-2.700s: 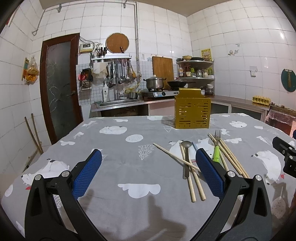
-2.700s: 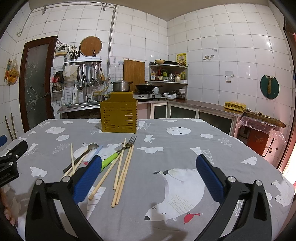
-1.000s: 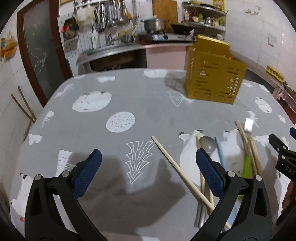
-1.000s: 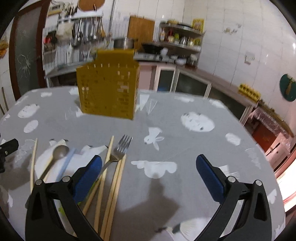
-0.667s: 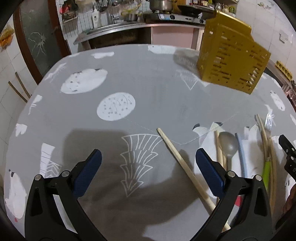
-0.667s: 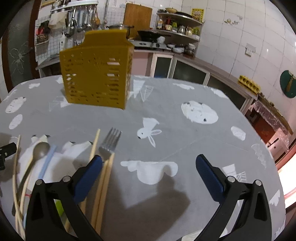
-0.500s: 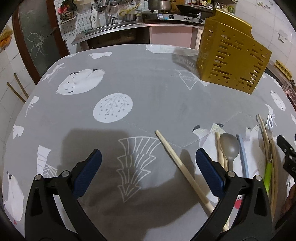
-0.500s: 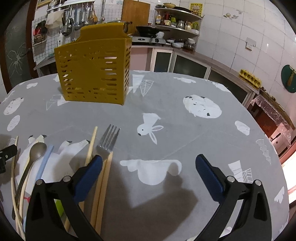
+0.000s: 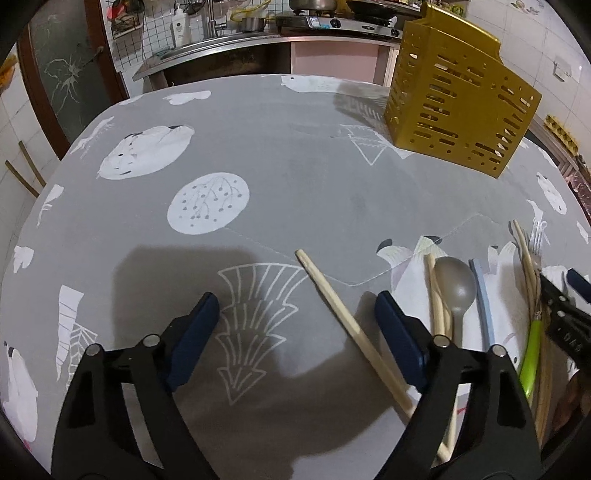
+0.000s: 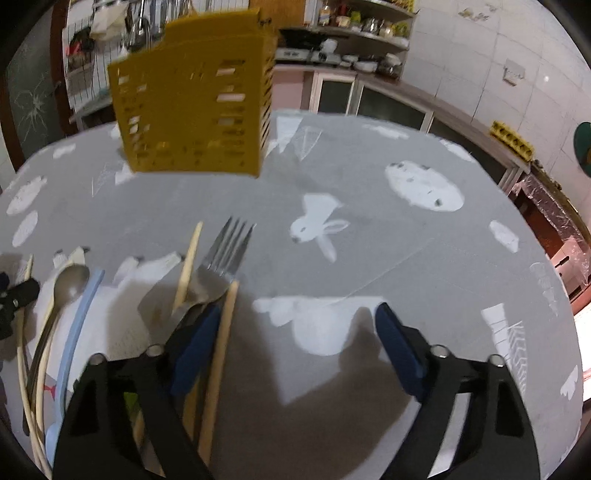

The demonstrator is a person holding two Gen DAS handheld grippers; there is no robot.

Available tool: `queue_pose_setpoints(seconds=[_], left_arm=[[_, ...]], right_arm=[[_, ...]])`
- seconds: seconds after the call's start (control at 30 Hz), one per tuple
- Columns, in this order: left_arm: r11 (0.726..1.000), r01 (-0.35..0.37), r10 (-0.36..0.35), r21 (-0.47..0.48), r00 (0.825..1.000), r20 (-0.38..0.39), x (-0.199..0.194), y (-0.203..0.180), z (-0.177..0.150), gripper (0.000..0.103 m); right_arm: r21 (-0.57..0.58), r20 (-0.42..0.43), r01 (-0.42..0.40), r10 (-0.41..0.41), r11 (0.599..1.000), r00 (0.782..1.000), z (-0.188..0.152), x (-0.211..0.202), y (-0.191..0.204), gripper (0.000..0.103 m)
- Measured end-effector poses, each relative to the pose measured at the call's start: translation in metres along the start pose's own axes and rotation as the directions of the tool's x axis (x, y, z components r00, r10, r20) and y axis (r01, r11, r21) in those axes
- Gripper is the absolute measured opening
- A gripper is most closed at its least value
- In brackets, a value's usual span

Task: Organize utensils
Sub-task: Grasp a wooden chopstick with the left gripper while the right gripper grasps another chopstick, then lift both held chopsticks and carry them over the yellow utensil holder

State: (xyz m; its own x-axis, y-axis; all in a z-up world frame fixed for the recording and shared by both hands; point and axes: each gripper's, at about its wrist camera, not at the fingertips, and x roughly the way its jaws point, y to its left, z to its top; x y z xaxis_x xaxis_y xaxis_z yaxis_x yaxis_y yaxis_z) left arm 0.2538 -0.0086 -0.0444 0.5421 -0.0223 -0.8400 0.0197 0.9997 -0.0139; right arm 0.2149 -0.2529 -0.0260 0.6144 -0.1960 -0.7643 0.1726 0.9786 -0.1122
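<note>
A yellow slotted utensil holder [image 9: 458,107] stands at the far side of the grey patterned tablecloth [image 9: 295,177]; it also shows in the right wrist view [image 10: 195,110]. A single chopstick [image 9: 347,325] lies between the pads of my open left gripper [image 9: 297,325]. To its right lie a grey spoon [image 9: 455,288], a light blue stick [image 9: 482,295], more chopsticks [image 9: 528,273] and a green-handled fork [image 9: 532,350]. My right gripper [image 10: 295,336] is open and low over the cloth, its left pad beside the fork [image 10: 221,266] and a chopstick [image 10: 221,350].
The kitchen counter with sink and stove [image 9: 295,29] runs behind the table. A brown door [image 9: 62,74] stands at the left. Cabinets and a shelf [image 10: 369,26] line the right wall. The right gripper's tip [image 9: 565,314] shows at the left view's right edge.
Both grippers have moved forward and down toward the table. The left one now brackets the single chopstick; the right one has come close beside the fork and chopsticks.
</note>
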Motion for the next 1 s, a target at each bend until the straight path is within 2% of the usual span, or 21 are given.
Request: queue_pose_setpoints(seconds=[0.1,0.17,0.2,0.27,0.33,0.43,0.57,0.63,0.7,0.8,1.0], left_arm=[[1.0,0.001,-0.001,-0.006,1.0,-0.011,0.002,-0.003,0.003,0.074],[1.0,0.002,-0.002,-0.006,1.0,-0.017,0.001,-0.006,0.005,0.061],[1.0,0.004,-0.005,-0.006,1.0,-0.021,0.0,-0.007,0.005,0.057],[1.0,0.017,-0.017,-0.003,0.999,-0.036,-0.001,-0.01,0.008,0.042],[1.0,0.024,-0.023,0.011,0.998,-0.054,0.0,-0.016,0.01,0.034],[0.999,0.022,-0.019,0.042,0.997,-0.073,0.002,-0.023,0.015,0.024],[0.997,0.022,-0.016,0.07,0.996,-0.09,0.006,-0.027,0.022,0.011],[0.996,0.026,-0.019,0.08,0.996,-0.09,0.007,-0.029,0.024,0.006],[0.996,0.034,-0.027,0.081,0.996,-0.089,0.008,-0.029,0.027,0.004],[0.996,0.044,-0.037,0.083,0.996,-0.079,0.007,-0.028,0.03,0.004],[0.995,0.063,-0.063,0.075,0.998,-0.007,-0.013,-0.023,0.034,0.004]], right_arm=[[0.02,-0.017,-0.019,0.019,1.0,1.0,0.003,0.002,0.001,0.072],[0.043,-0.032,-0.043,0.045,0.998,0.999,0.005,0.003,0.0,0.066],[0.046,-0.034,-0.05,0.052,0.998,0.998,0.005,0.002,0.001,0.06],[0.035,-0.04,-0.055,0.057,0.998,0.998,0.008,0.002,0.006,0.051],[0.025,-0.047,-0.058,0.059,0.998,0.997,0.011,0.003,0.011,0.039],[0.029,-0.067,-0.062,0.064,0.998,0.996,0.017,0.005,0.014,0.03],[0.025,-0.073,-0.073,0.074,0.997,0.995,0.022,0.009,0.015,0.023],[0.032,-0.071,-0.084,0.086,0.996,0.994,0.024,0.011,0.014,0.012],[0.055,-0.068,-0.102,0.106,0.993,0.992,0.025,0.011,0.01,0.007],[0.084,-0.049,-0.123,0.127,0.989,0.991,0.026,0.007,0.003,0.007],[0.12,0.004,-0.153,0.153,0.981,0.988,0.03,-0.01,-0.012,0.007]])
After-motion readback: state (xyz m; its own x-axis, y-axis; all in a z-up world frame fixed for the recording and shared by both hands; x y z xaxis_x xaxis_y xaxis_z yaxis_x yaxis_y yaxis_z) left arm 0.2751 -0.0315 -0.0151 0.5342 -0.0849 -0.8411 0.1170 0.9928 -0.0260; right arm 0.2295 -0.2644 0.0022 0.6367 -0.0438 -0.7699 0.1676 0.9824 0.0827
